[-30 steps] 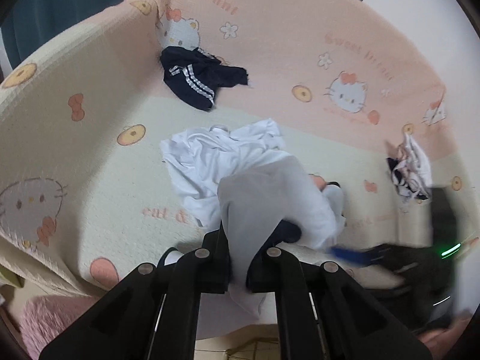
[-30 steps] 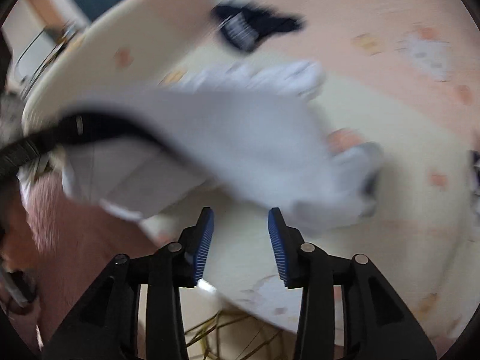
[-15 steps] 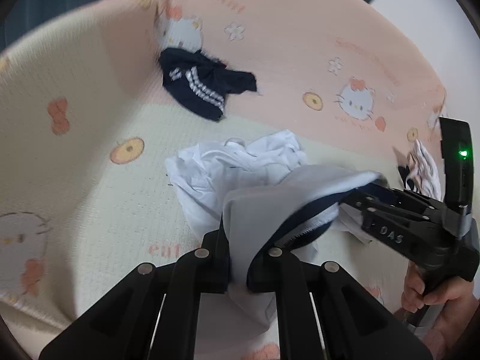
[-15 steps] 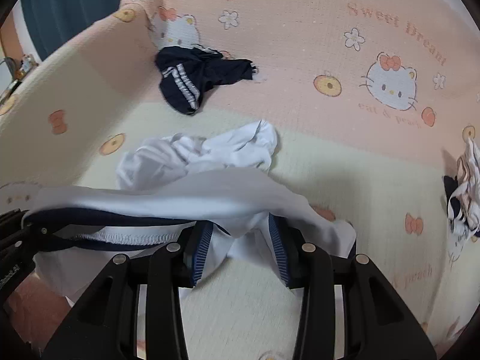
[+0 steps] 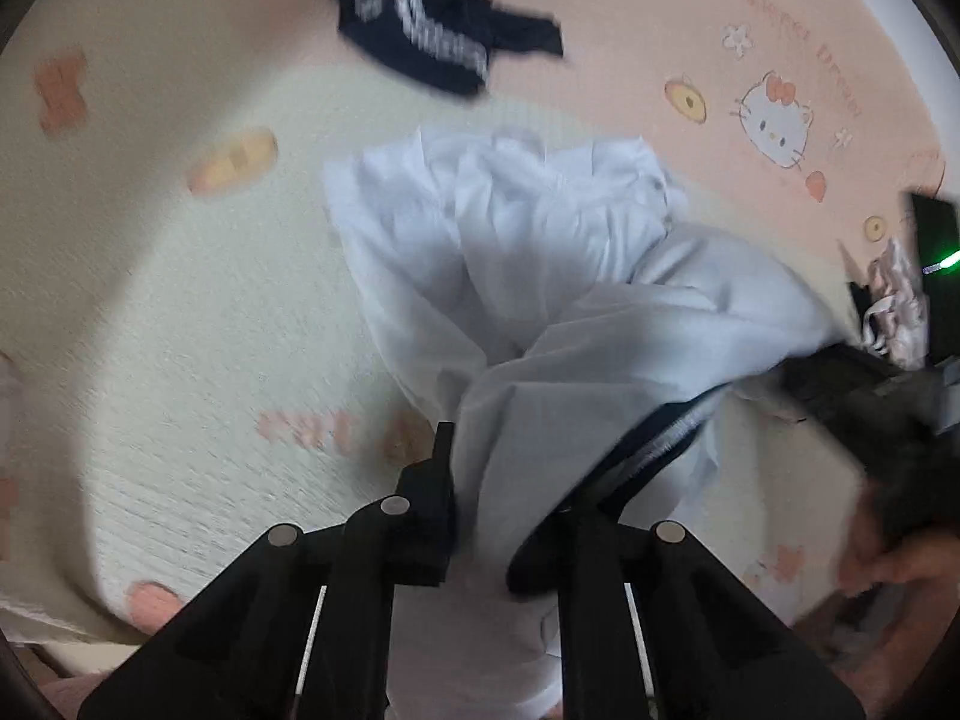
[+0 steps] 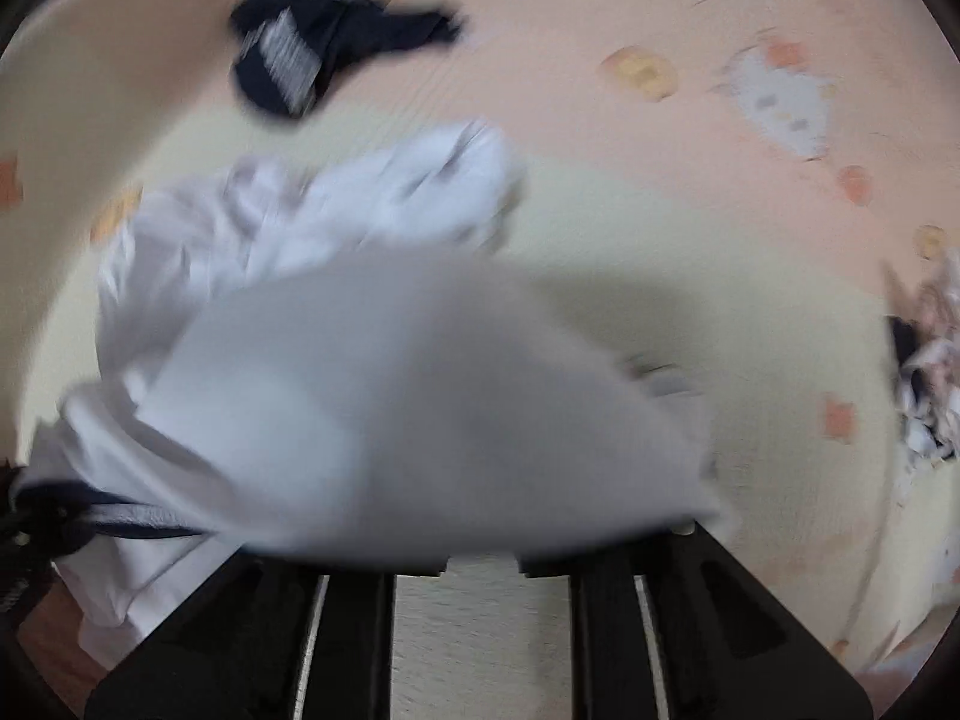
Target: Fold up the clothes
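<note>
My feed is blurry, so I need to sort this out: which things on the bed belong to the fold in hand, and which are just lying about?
In the job:
- grey-white garment with navy trim, between the left tool fingers
- right tool, closing under the same garment

Lying about:
- crumpled white shirt
- navy striped garment
- patterned garment at the right edge
- cartoon-print blanket

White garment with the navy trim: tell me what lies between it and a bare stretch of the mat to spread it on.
The white garment with the navy trim, held by both grippers, hangs over a crumpled white shirt lying on the mat directly beneath and beyond it. Bare mat shows to the shirt's left in the left wrist view.
</note>
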Available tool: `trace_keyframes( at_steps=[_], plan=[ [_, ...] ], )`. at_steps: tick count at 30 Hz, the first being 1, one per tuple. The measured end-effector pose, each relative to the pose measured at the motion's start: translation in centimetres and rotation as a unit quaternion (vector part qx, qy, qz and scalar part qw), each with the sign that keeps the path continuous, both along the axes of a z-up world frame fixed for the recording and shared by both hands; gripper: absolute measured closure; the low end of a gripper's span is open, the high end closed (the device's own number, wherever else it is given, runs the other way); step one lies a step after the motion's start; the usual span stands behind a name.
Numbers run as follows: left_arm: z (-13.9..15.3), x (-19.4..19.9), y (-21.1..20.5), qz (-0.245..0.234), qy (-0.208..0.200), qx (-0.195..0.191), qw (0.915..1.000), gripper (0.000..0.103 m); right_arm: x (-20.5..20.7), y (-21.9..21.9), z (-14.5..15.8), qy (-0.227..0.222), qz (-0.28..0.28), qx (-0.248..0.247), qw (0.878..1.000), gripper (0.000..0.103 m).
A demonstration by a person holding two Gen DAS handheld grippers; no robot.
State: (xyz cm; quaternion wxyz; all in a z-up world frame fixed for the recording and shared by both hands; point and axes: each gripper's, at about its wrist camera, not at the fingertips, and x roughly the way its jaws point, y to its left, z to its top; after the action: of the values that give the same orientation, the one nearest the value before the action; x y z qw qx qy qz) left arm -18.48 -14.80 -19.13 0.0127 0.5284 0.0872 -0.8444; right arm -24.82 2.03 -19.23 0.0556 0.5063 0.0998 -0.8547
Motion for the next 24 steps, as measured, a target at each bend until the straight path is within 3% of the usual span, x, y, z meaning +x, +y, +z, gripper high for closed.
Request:
trace_keyframes(
  at_steps=[3, 6, 10, 13, 16, 18, 20, 24],
  plan=[
    [4.8, -0.3, 2.2, -0.012, 0.064, -0.053, 0.9965, 0.095, 0.2, 1.9, 5.4, 0.075, -0.01, 0.016, 0.997, 0.099],
    [11.5, -1.2, 3.8, -0.026, 0.133, -0.062, 0.9888, 0.096, 0.3, 4.7, 12.0, 0.155, -0.044, 0.016, 0.987, 0.099],
    [20.9, -1.8, 5.5, -0.053, 0.221, -0.077, 0.9709, 0.096, 1.2, 9.0, 21.1, 0.241, -0.08, -0.003, 0.967, 0.099],
    [26.3, -1.4, 6.6, -0.08, 0.264, -0.084, 0.9575, 0.096, 2.6, 11.1, 25.4, 0.258, -0.069, -0.028, 0.963, 0.099],
    [26.9, -0.7, 6.5, -0.076, 0.257, -0.092, 0.959, 0.096, 3.8, 11.1, 24.6, 0.211, -0.03, -0.049, 0.976, 0.098],
    [25.7, -0.4, 6.2, -0.071, 0.237, -0.08, 0.9656, 0.096, 4.3, 10.4, 21.6, 0.159, -0.009, -0.069, 0.985, 0.095],
    [23.7, 0.1, 5.7, -0.062, 0.212, -0.077, 0.9722, 0.096, 5.0, 9.1, 17.3, 0.095, 0.007, -0.093, 0.991, 0.081],
    [20.1, 1.3, 4.2, -0.047, 0.17, -0.052, 0.9831, 0.096, 7.6, 5.4, 9.7, -0.017, 0.058, -0.14, 0.988, 0.073]
  ],
)
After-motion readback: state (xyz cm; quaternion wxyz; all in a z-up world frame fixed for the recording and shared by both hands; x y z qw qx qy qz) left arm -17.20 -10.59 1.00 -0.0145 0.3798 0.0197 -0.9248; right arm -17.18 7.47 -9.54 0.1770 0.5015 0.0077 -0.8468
